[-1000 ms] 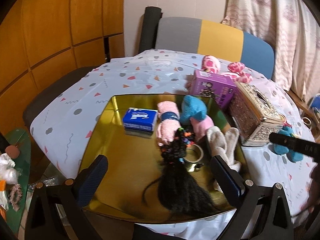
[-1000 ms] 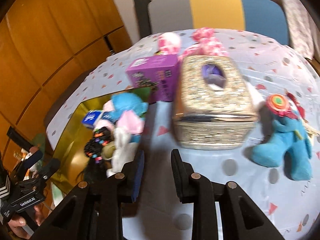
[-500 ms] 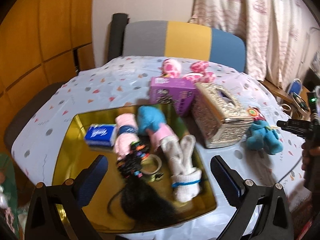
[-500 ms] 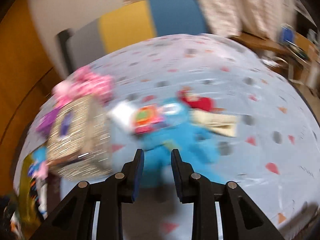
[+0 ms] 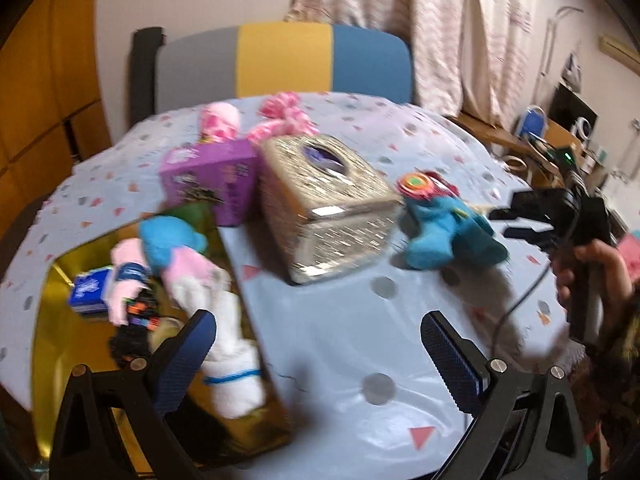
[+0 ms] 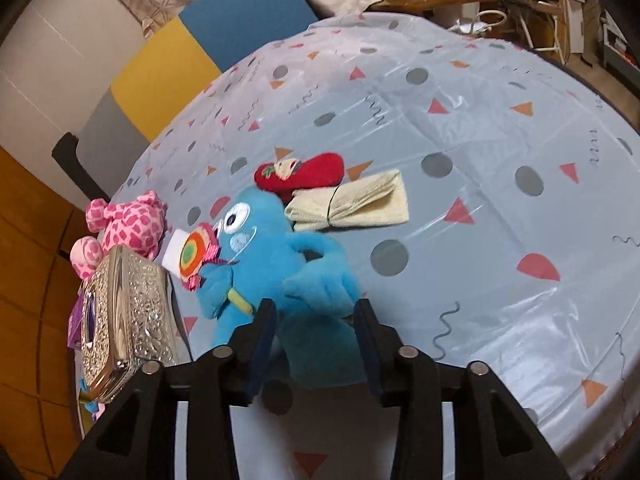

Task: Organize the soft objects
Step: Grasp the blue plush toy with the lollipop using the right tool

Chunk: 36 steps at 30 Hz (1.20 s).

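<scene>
Right gripper (image 6: pixel 316 320), jaws opening and empty, straddles the blue plush (image 6: pixel 280 264); pickup in hand. Next: close squarely, then lift.

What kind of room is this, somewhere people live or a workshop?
Most likely a lived-in home. A table under a patterned plastic tablecloth holds plush toys like the blue plush, with a padded chair and curtains behind it.

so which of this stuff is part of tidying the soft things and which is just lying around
Job:
blue plush toy
pink spotted plush
red plush
folded cream cloth
gold tray with soft items
right gripper, fingers opening around the blue toy

Lying about:
silver tissue box
purple box
</scene>
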### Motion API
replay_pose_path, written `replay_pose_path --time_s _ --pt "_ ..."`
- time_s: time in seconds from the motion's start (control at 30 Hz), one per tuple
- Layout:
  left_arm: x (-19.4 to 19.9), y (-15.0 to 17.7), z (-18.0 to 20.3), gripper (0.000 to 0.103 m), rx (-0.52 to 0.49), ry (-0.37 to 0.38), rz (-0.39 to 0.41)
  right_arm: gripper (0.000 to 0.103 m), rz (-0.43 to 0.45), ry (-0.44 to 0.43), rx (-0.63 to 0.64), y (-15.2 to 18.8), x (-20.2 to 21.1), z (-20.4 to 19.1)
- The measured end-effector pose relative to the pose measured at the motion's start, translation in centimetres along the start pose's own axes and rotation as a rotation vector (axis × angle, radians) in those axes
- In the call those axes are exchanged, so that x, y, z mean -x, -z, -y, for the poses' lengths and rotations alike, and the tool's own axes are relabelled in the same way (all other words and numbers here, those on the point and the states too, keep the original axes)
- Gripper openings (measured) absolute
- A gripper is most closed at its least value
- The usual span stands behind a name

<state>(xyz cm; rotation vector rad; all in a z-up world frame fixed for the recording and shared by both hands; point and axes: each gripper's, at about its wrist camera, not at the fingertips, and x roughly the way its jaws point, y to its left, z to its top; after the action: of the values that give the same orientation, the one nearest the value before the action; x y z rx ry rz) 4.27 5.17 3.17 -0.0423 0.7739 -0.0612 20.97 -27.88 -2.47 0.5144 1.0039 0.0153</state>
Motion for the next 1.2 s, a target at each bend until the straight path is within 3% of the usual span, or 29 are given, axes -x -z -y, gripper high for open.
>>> replay_pose_path --time_s 0.2,0.33,0.47,0.63,0.73,0.83,0.97,1.2 --pt "-1.4 0.9 2.5 0.103 -0.036 0.059 -0.057 0.045 -0.020 0.042 0.112 0.3 -0.8 -1.8" --pt "-1.6 1.4 2.7 0.103 -0.042 0.080 -0.074 0.066 -0.071 0.064 0.256 0.4 -2.2 -3.9" --pt "-1.8 1.7 2.3 0.103 -0.023 0.091 -0.086 0.066 -0.047 0.178 0.386 0.1 -3.5 -5.2" --pt "-2.1 1.9 1.7 0.103 -0.010 0.100 -0.096 0.067 -0.087 0.162 0.393 -0.2 -4.2 -4.6" --pt "-2.2 2.0 1.5 0.103 0.000 0.105 -0.104 0.067 -0.085 0.100 0.365 -0.5 -3.3 -4.1" --pt "-2.5 1.9 1.4 0.103 0.004 0.113 -0.112 0.066 -0.083 0.157 0.405 -0.7 -2.8 -3.7" --pt "-2.8 1.8 1.3 0.103 0.005 0.127 -0.117 0.066 -0.132 0.156 0.473 -0.7 -3.0 -3.6" --pt "-3.4 2.0 2.1 0.103 -0.008 0.136 -0.141 0.066 -0.209 0.202 0.591 0.1 -6.6 -4.6"
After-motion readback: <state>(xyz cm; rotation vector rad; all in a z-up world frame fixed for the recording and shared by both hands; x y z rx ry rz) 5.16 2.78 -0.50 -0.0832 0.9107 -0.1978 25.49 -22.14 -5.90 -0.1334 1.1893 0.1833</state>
